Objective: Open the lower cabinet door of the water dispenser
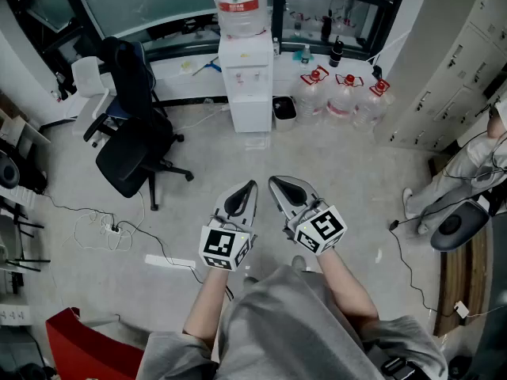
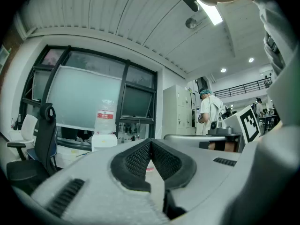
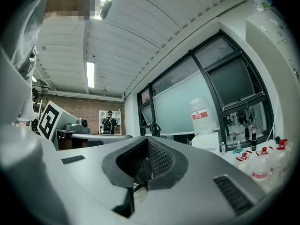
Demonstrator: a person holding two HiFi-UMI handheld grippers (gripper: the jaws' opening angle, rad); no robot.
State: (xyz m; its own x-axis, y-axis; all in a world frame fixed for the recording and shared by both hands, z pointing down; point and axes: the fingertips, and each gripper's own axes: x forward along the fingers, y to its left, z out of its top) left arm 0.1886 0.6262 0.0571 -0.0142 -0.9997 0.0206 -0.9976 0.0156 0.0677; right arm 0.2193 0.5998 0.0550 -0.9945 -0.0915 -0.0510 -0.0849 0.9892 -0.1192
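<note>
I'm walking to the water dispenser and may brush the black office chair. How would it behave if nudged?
The office chair stands on a star base, apparently with wheels, so it would probably roll on the smooth floor. Its seat likely swivels. That wide base makes tipping unlikely.

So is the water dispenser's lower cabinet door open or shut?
Shut: in the head view the lower cabinet door lies flush with the water dispenser body, no panel swung out.

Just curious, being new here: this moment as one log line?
phase: before reach | left claw: shut, empty | right claw: shut, empty | water dispenser: ahead | lower door: closed
</note>
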